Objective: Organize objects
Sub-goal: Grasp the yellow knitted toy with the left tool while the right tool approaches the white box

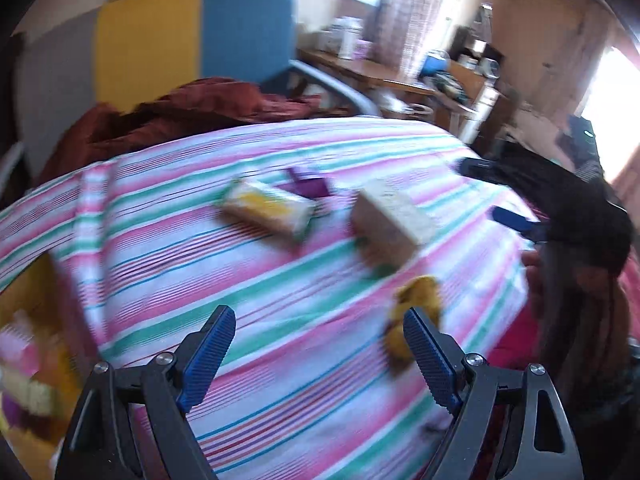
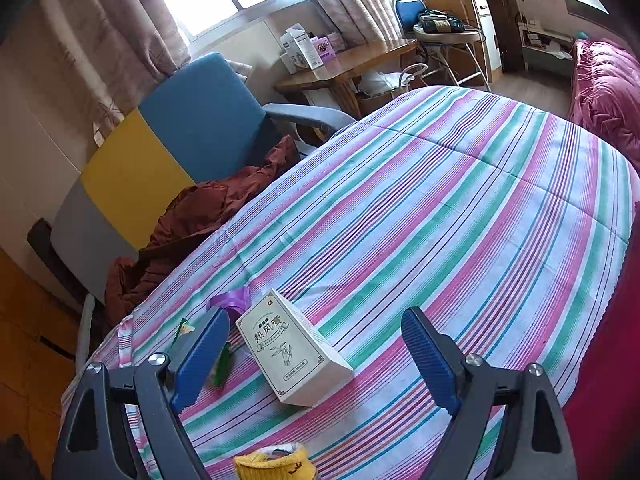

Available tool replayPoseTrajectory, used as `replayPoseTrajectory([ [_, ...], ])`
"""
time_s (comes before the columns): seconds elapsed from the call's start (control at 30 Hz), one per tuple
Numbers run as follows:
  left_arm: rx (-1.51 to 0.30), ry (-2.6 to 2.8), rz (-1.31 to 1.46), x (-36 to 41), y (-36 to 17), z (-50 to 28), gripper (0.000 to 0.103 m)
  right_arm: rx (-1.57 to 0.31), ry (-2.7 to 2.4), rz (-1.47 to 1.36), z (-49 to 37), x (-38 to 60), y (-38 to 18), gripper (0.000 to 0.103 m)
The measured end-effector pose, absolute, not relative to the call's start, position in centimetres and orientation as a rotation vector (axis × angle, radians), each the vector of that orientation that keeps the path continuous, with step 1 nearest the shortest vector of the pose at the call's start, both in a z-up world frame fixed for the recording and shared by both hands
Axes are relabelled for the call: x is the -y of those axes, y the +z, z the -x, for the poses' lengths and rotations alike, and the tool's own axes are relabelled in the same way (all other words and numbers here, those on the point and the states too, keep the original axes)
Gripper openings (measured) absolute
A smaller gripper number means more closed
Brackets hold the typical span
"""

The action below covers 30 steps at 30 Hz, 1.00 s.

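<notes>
Left wrist view is pretty smeary, but the left gripper (image 1: 318, 322) has its jaws spread wide with nothing between them, just striped bedsheet (image 1: 280, 380). A yellow sock (image 1: 420, 296) sits right behind the right-hand fingertip, partly hidden by it. Further ahead of the jaws are a yellow-and-white box (image 1: 268, 208) and a pale cream box (image 1: 390, 220), near each other, with something purple (image 1: 308, 186) just past the first one. The right gripper (image 1: 486, 192) pokes in from the right edge, beyond the cream box.

Right wrist view is sharp. Its jaws are also wide apart and empty. That cream box (image 2: 292, 354) lies flat on the sheet between the two fingers, closer to the left-hand one, not touching either. A purple ribbon (image 2: 230, 300) sits just past the left fingertip, and the sock (image 2: 276, 462) peeks in at the bottom, under the gripper.
</notes>
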<state>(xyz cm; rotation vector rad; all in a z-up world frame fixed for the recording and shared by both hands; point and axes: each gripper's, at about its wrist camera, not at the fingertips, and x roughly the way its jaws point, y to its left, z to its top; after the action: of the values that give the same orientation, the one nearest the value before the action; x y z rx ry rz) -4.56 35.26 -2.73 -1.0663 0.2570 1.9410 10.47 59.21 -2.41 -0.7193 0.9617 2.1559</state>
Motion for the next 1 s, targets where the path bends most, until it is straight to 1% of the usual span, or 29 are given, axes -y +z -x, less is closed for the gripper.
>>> replayPoseTrajectory([
  [0.17,-0.308,1.789,1.010,-39.6,-3.6,2.1,0.087,-0.976,2.138,0.672,-11.5,-59.6,-2.1,0.090],
  [0.37,-0.369,1.704,1.044,-43.5,-6.2,0.7,0.084,-1.116,2.040,0.563,-14.4,-61.7,-2.9,0.090],
  [0.43,-0.395,1.718,1.050,-44.4,-7.2,0.8,0.081,-1.145,2.032,0.567,-14.4,-62.0,-3.2,0.090],
  [0.53,-0.398,1.731,1.104,-44.8,-8.9,1.5,0.071,-1.139,2.047,0.610,-13.6,-62.0,-3.4,0.090],
  [0.57,-0.391,1.733,1.127,-44.7,-9.5,1.8,0.061,-1.135,2.056,0.628,-13.2,-61.9,-3.5,0.090],
  [0.6,-0.369,1.726,1.170,-44.3,-10.3,2.3,0.058,-1.134,2.064,0.644,-12.8,-61.8,-3.6,0.090],
  [0.63,-0.334,1.715,1.190,-44.0,-10.7,2.5,0.058,-1.135,2.078,0.674,-12.3,-61.8,-3.8,0.090],
  [0.7,-0.286,1.716,1.193,-43.1,-10.8,2.9,0.053,-1.140,2.099,0.725,-11.4,-61.5,-4.2,0.090],
  [0.77,-0.258,1.705,1.209,-42.8,-11.0,3.3,0.053,-1.110,2.123,0.792,-10.3,-61.1,-4.4,0.090],
  [0.87,-0.273,1.701,1.192,-42.8,-10.8,3.1,0.051,-1.068,2.142,0.869,-9.1,-60.4,-4.7,0.090],
  [1.0,-0.232,1.731,1.207,-41.5,-10.7,3.3,0.041,-1.031,2.150,0.942,-8.1,-59.9,-5.2,0.090],
])
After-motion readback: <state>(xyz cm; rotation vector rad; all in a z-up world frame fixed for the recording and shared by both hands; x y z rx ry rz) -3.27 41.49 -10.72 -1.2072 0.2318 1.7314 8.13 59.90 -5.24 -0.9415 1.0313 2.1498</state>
